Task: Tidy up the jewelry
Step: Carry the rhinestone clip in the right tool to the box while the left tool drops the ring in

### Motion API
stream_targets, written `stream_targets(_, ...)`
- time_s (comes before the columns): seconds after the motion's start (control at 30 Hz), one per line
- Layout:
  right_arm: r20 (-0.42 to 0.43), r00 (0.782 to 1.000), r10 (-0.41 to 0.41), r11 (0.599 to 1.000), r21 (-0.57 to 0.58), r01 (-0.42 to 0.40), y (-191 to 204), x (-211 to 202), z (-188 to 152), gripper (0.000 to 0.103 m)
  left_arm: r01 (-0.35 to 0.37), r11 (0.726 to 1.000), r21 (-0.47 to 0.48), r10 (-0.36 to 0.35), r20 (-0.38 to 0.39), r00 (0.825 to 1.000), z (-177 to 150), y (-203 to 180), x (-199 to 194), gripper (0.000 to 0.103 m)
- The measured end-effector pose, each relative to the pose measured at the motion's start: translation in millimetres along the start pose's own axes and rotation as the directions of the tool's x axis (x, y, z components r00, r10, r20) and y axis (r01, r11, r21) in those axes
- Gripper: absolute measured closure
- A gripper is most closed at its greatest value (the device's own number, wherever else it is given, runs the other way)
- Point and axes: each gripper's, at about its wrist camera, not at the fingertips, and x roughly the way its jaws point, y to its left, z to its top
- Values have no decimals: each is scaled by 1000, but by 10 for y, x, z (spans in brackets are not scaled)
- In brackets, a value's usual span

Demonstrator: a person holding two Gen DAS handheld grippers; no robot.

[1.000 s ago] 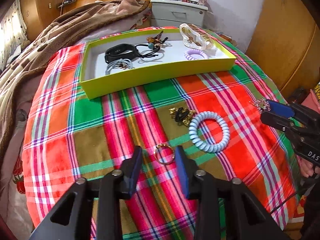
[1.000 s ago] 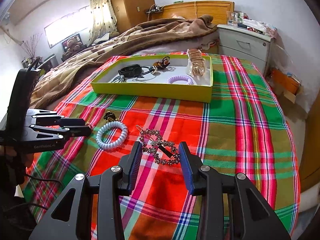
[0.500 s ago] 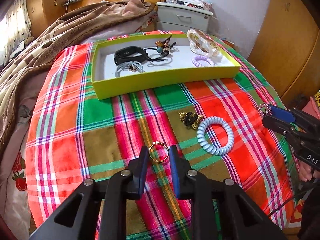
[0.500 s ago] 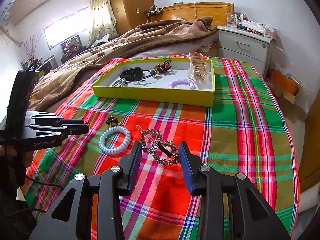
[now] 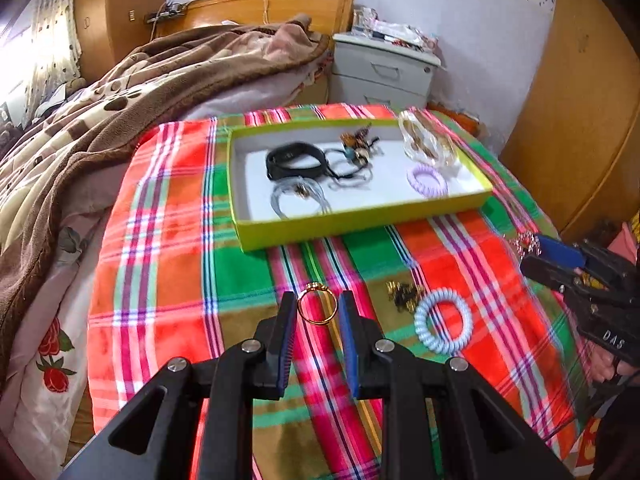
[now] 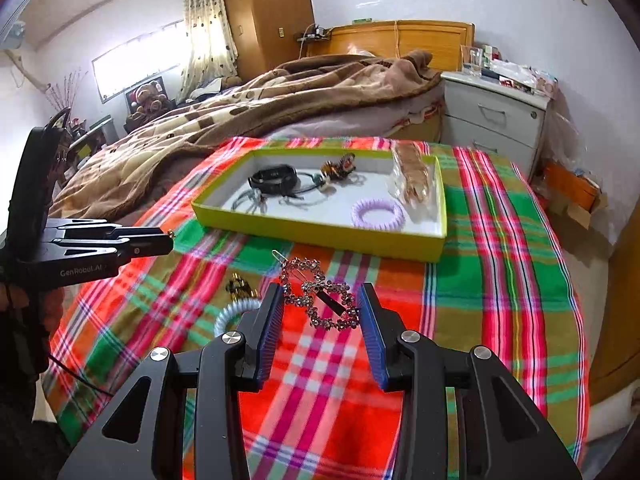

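The gold ring (image 5: 318, 308) is tiny, hard and slippery, so pinching across its band works best, and the left gripper (image 5: 318, 312), wide open around it 1 second ago, now holds it lifted off the plaid cloth (image 5: 168, 280) while the right gripper (image 6: 322, 308) clamps the rhinestone hair clip (image 6: 320, 300).

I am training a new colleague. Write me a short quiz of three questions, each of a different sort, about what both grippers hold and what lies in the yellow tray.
1. True or false: the left gripper is shut on the gold ring.
2. The right gripper holds: A) the rhinestone hair clip; B) a watch; C) nothing.
3. Fill in: the purple coil hair tie lies inside the yellow ___.

Key: 1 true; 2 A; 3 tray.
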Motion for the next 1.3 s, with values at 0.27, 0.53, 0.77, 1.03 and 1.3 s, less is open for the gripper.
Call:
stream_targets(0.27, -6, 1000, 7, 1000, 20, -7, -3, 209, 291, 64, 0, 999, -35, 2, 48, 999, 298, 183, -8, 81)
stream_targets(0.53, -59, 998, 16, 999, 48, -13, -10, 644, 592, 64, 2, 998, -61, 1, 47, 999, 607, 333, 202, 81)
stream_targets(0.77, -132, 991, 28, 998, 54, -21, -27, 1005, 696, 64, 3, 997, -79, -4, -7, 1000, 725, 389, 538, 81)
stream_targets(1.03, -226, 974, 22, 998, 54, -10, -91, 1275, 731, 64, -4, 998, -66, 1, -43, 999, 731, 351, 766, 81)
stream_targets(1.3, -258, 966, 11, 999, 40, 0, -132, 1362, 745, 64, -15, 998, -62, 11, -74, 997, 708, 348, 895, 81)
